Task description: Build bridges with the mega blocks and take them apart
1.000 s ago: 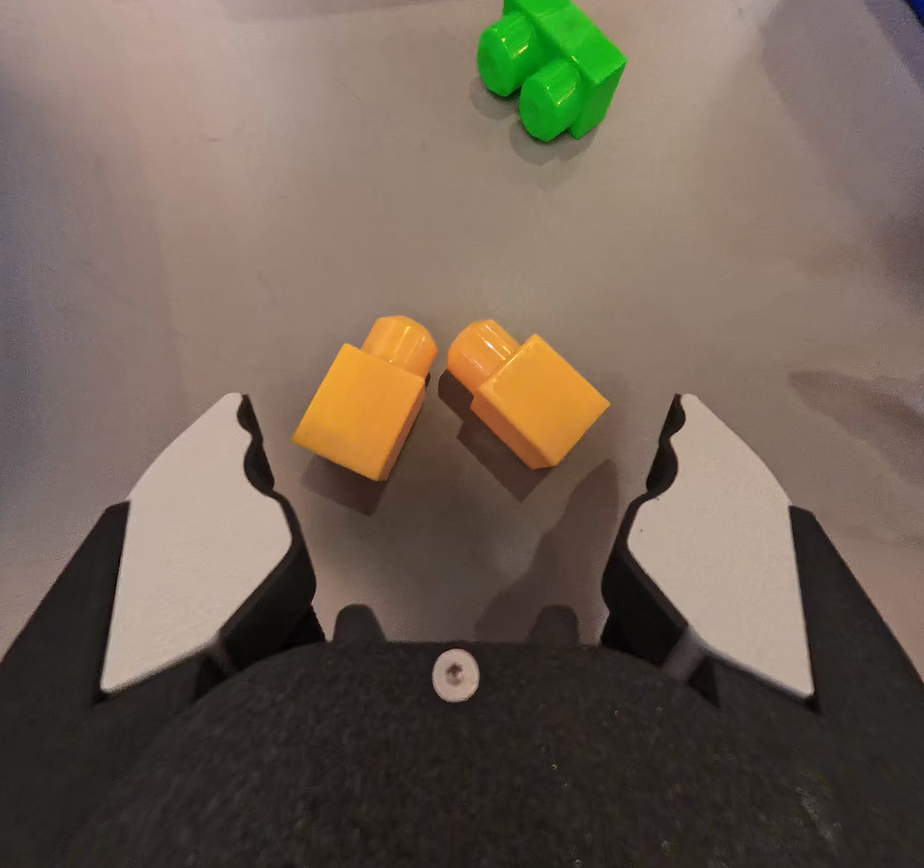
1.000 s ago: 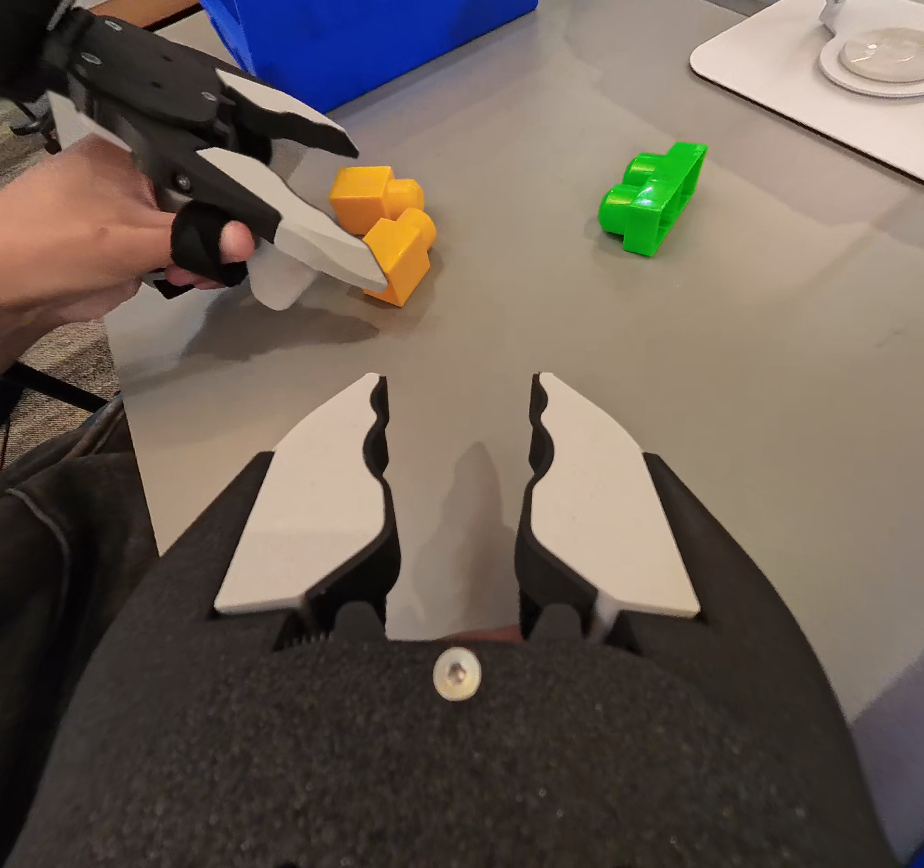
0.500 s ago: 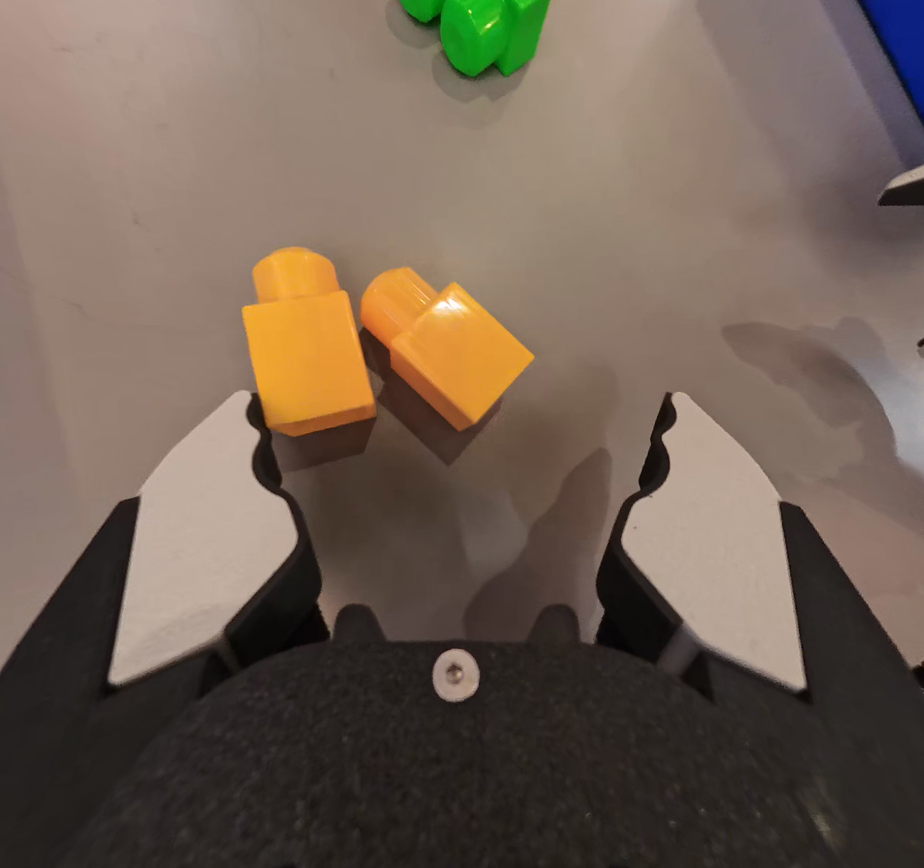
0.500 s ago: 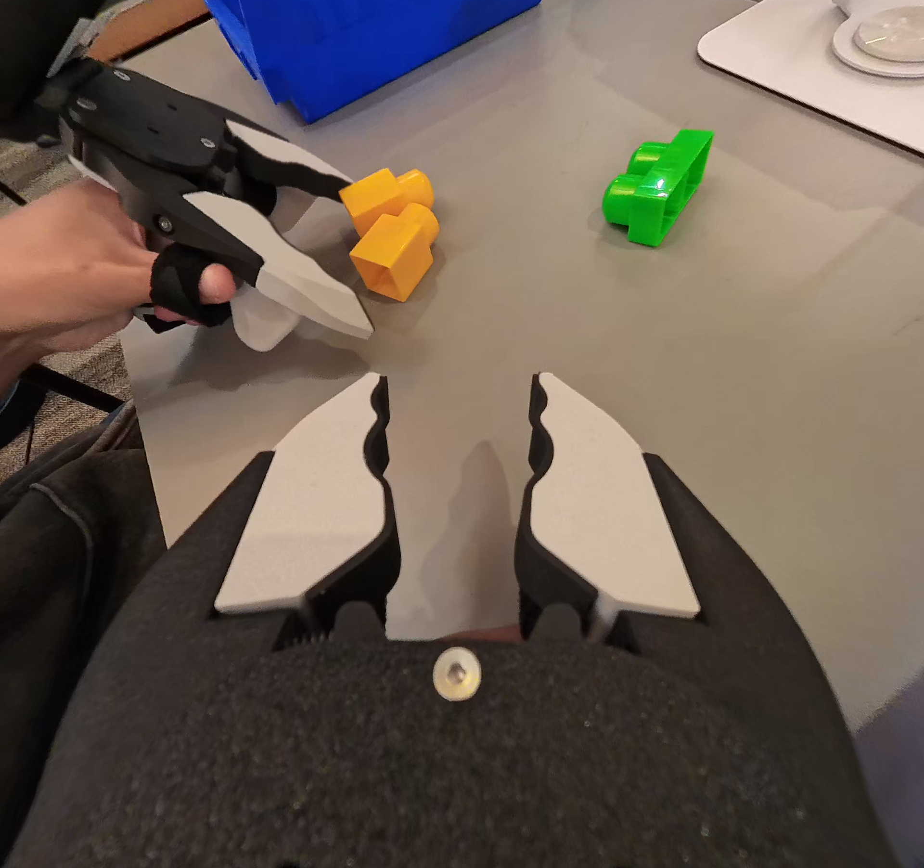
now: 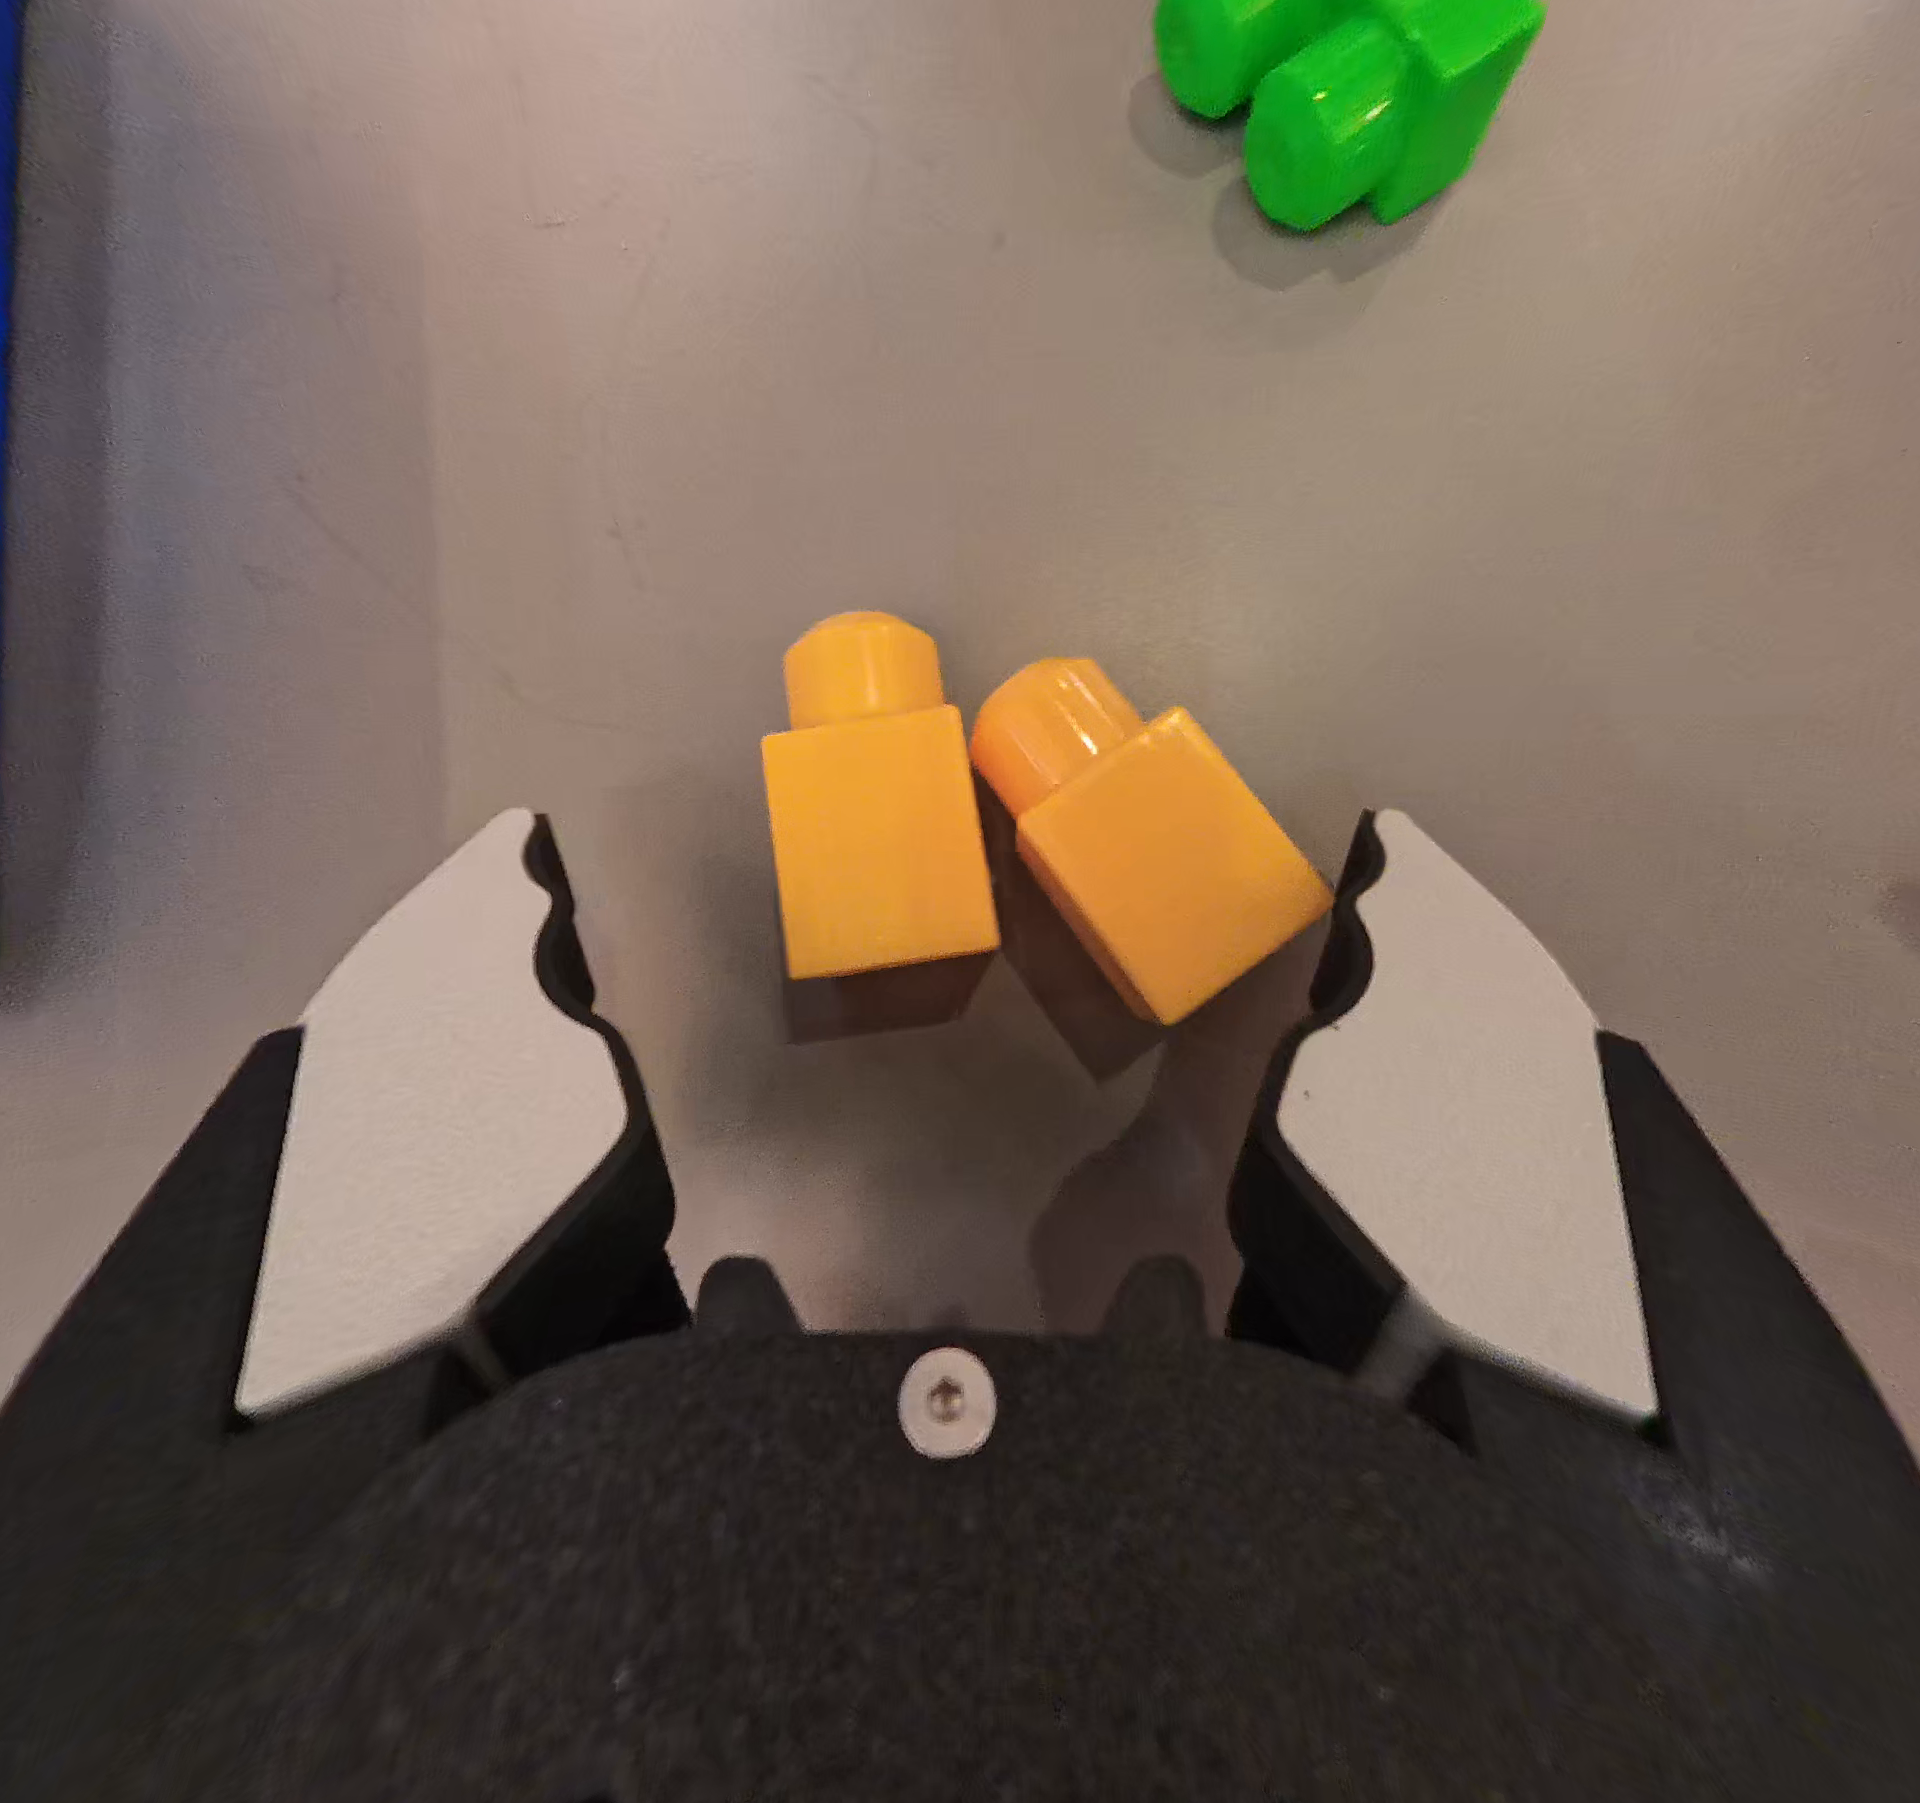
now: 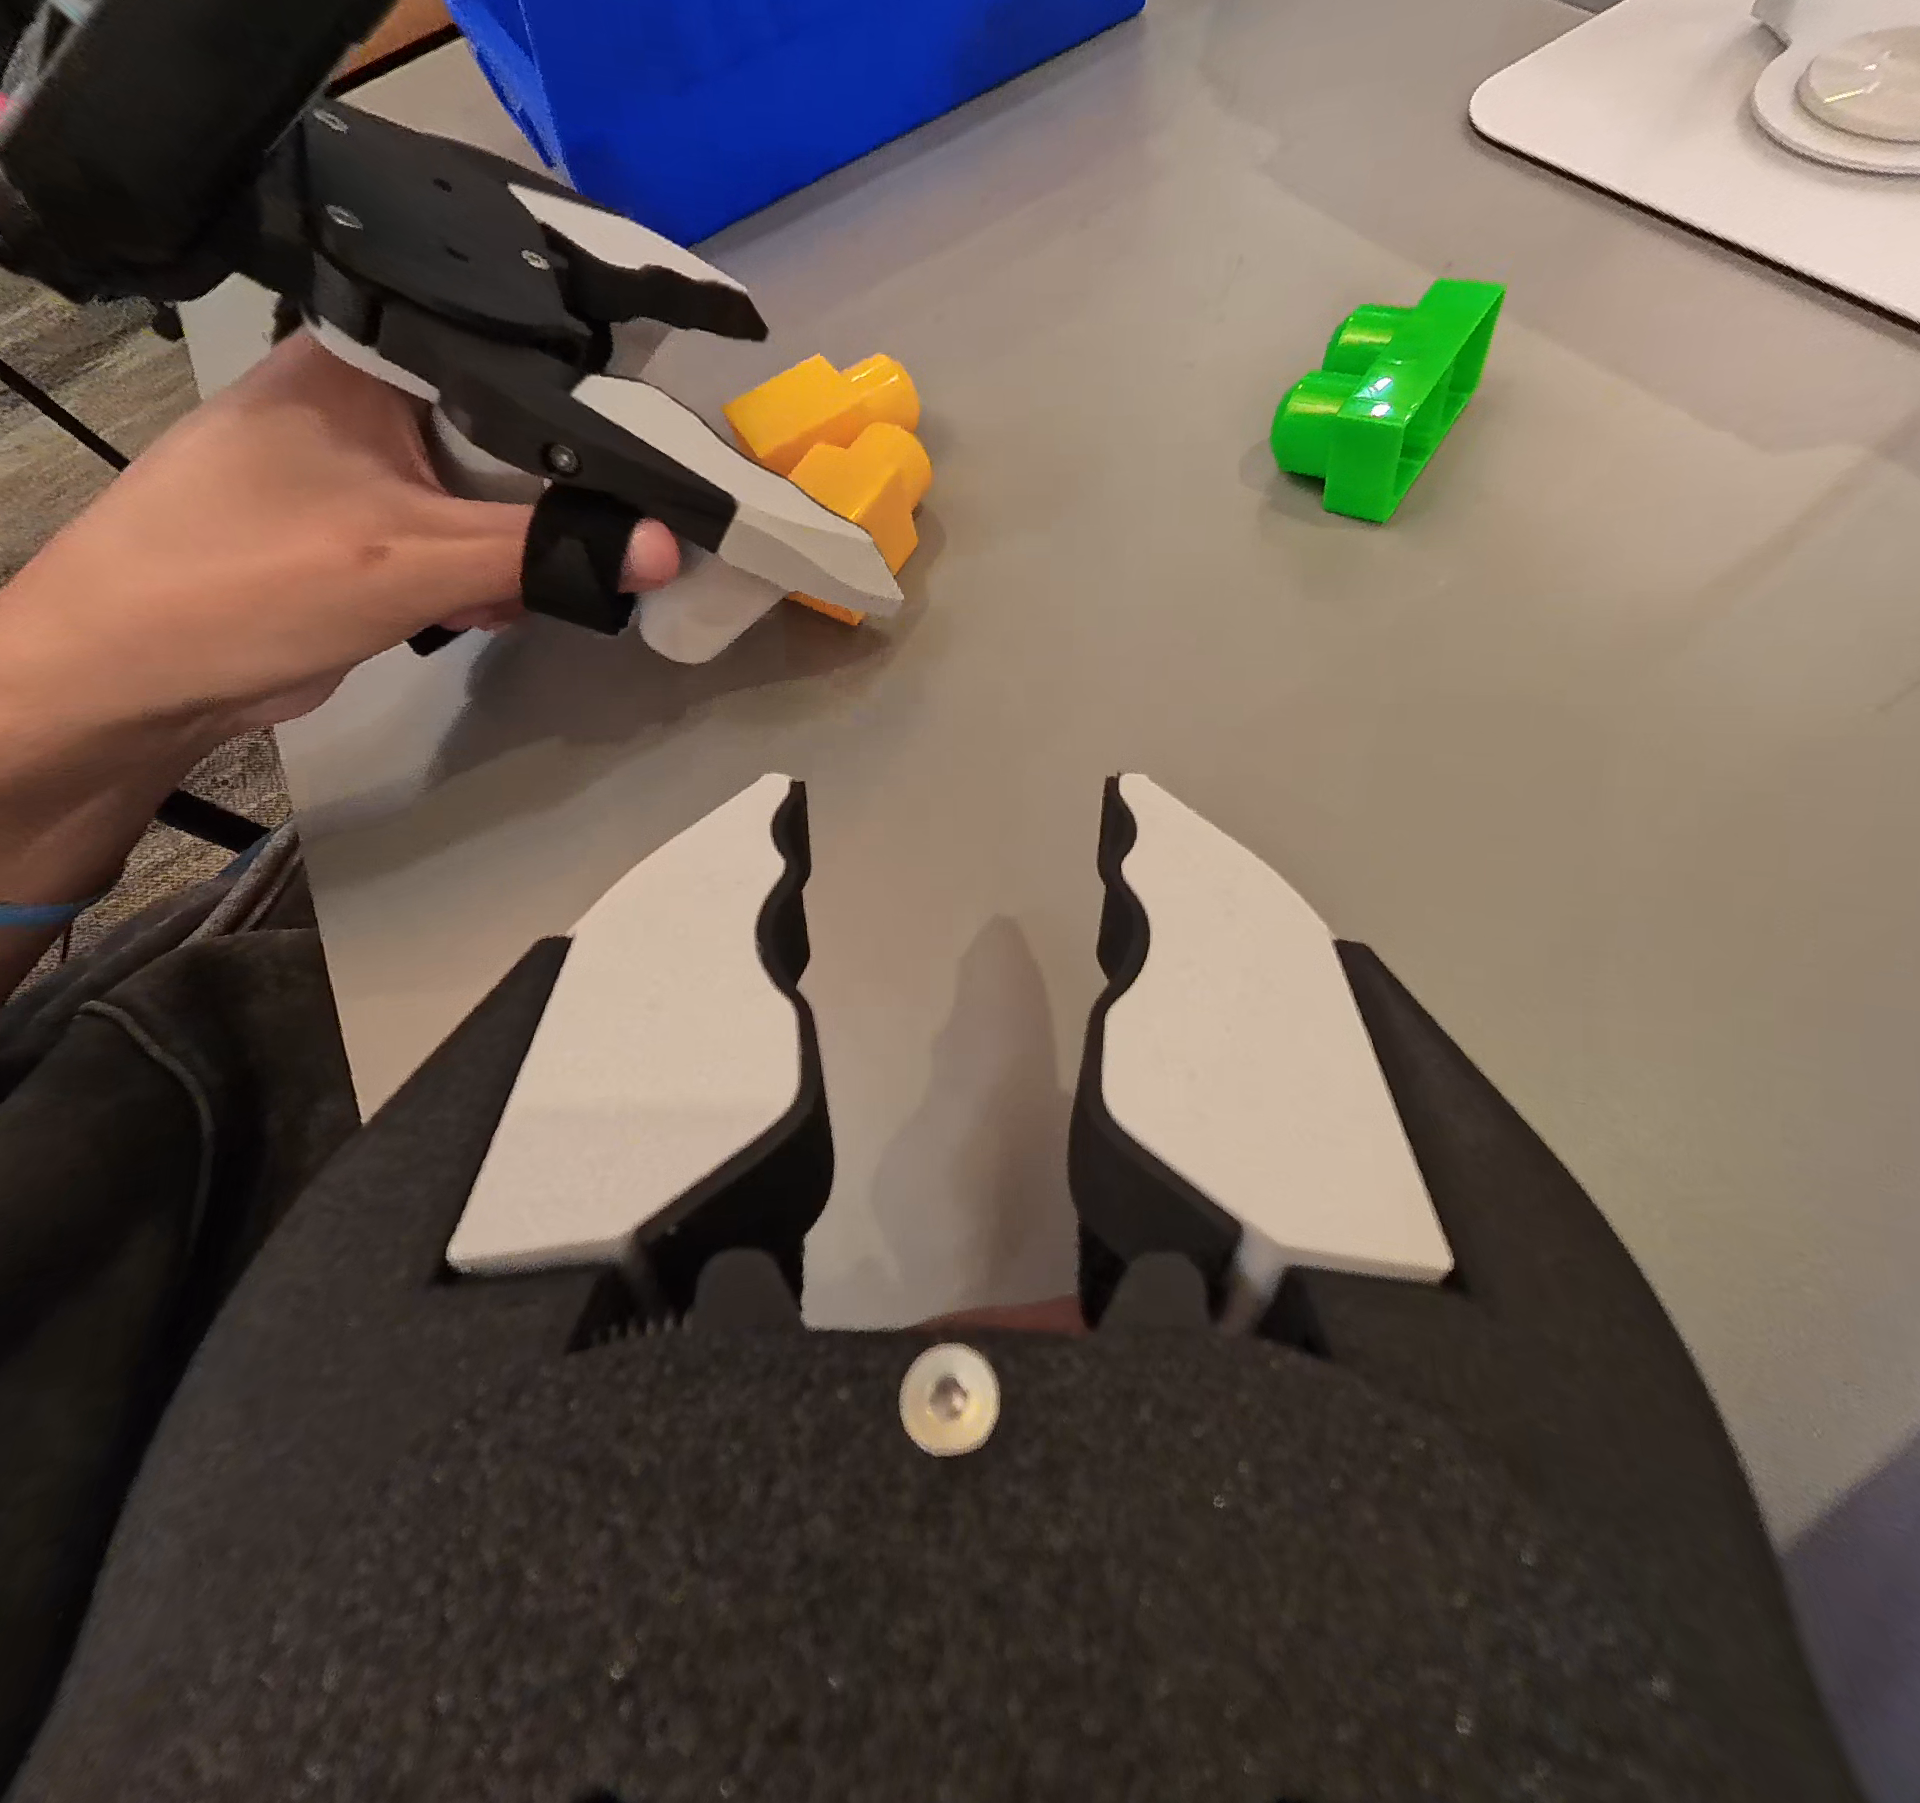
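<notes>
Two orange one-stud blocks lie on their sides on the grey table, touching: the left one and the right one. They also show in the right wrist view. A green two-stud block lies on its side farther off, also in the right wrist view. My left gripper is open and empty, its fingertips on either side of the orange pair; it shows in the right wrist view, held by a hand. My right gripper is open and empty above bare table.
A blue bin stands behind the orange blocks at the table's far left. A white base plate with a stand sits at the far right. The table's left edge runs close to the person's hand and dark clothing.
My left gripper has moved in over the orange blocks, which now lie between its open fingertips. The green block has shifted to the view's upper right. My right gripper has barely moved.
</notes>
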Action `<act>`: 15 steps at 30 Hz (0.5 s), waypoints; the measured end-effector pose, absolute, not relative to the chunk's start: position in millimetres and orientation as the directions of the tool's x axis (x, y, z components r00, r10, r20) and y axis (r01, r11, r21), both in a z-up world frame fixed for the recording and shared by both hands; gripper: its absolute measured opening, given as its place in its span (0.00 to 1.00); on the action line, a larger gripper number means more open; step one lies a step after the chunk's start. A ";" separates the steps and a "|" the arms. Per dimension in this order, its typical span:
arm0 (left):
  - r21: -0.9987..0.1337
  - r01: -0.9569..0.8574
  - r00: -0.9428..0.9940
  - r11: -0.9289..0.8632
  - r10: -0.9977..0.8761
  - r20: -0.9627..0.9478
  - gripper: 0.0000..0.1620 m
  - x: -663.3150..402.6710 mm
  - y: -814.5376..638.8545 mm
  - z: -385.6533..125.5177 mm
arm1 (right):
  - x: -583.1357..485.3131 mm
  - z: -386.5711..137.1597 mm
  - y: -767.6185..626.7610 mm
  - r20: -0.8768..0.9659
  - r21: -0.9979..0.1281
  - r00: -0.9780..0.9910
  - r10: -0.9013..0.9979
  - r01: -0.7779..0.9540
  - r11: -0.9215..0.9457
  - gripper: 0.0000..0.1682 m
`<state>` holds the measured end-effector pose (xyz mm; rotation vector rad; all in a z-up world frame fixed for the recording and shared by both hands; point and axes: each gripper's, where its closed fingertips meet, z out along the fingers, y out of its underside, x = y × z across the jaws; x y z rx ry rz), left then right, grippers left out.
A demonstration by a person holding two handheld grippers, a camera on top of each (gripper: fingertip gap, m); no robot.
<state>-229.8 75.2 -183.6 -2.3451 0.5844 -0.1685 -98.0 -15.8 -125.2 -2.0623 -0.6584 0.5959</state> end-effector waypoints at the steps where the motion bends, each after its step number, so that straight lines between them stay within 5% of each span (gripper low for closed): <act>1: -0.668 -0.364 0.893 -0.649 -0.448 -0.051 0.82 -233.6 76.8 -183.7 | -98.0 -125.3 -16.2 -0.167 -0.843 0.745 0.645 0.232 -0.485 0.32; 15: -0.700 -0.338 0.892 -0.629 -0.452 -0.025 0.82 -261.3 62.0 -175.2 | -99.6 -125.8 -16.6 -0.168 -0.841 0.742 0.649 0.235 -0.487 0.32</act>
